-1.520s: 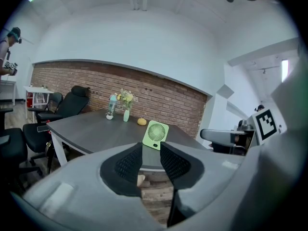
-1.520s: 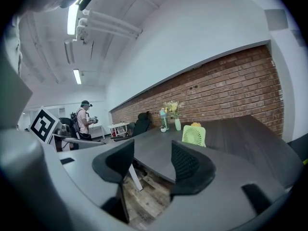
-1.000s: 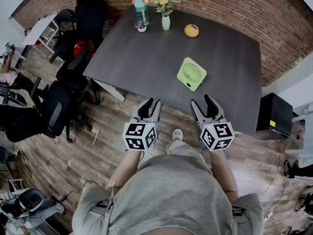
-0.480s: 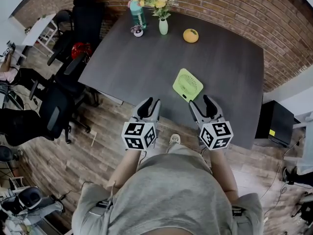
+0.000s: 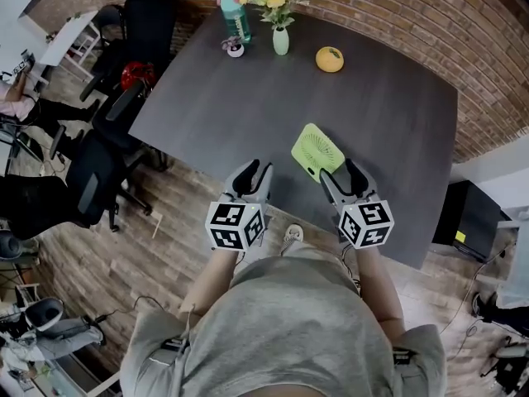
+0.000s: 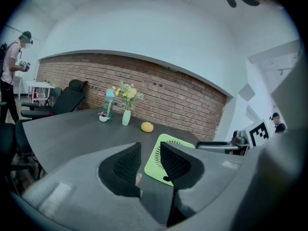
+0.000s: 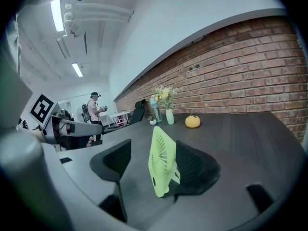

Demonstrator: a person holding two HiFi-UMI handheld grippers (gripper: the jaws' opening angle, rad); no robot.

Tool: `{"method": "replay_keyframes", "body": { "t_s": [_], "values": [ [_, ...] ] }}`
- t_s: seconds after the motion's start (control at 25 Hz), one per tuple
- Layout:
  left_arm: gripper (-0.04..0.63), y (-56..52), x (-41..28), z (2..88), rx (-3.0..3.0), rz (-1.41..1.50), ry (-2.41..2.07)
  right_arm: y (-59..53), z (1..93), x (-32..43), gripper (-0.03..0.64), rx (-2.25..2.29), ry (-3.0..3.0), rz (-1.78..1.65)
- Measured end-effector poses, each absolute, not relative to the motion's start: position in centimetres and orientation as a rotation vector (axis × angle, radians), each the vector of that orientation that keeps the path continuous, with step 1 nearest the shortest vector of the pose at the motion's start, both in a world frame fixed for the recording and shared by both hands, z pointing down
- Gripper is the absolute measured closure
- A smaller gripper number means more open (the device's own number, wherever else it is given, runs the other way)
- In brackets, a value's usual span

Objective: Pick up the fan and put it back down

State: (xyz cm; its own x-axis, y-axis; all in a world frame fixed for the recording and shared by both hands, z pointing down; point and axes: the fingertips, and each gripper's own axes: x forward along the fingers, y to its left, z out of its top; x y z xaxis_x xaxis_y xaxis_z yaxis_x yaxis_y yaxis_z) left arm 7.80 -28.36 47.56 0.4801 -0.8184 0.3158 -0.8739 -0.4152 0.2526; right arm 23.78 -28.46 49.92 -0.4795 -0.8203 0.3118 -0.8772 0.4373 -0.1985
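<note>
While the green fan (image 5: pixel 317 150) stands on edge near the front rim of the dark table (image 5: pixel 248 98), the right gripper (image 5: pixel 340 170) straddles it, its jaws having just been opening wide. A lopsided squeeze could topple the fan floorward. The left gripper (image 5: pixel 254 170) is slightly parted and empty.

Item: fan (image 5: pixel 317 150) (image 6: pixel 154 163) (image 7: pixel 161 160), small, square with rounded corners, lime green.
Front: round grille of fine radial slats; a dark round spot at one lower corner.
Pose: upright on its lower edge, leaning back slightly on a small rear foot; blade motion cannot be told.
Place: on the dark grey table (image 5: pixel 248 98), close to its near edge, well apart from the things along the far edge.
</note>
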Motion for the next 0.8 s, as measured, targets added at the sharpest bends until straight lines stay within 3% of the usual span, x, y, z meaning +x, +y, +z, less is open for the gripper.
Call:
{"method": "replay_keyframes", "body": {
  "t_s": [0.8],
  "values": [
    [0.474,-31.8,9.1,50.1,2.267,0.270,-1.464,-33.4,55.5,23.1,0.339,1.313,-2.509,0.556]
  ]
}}
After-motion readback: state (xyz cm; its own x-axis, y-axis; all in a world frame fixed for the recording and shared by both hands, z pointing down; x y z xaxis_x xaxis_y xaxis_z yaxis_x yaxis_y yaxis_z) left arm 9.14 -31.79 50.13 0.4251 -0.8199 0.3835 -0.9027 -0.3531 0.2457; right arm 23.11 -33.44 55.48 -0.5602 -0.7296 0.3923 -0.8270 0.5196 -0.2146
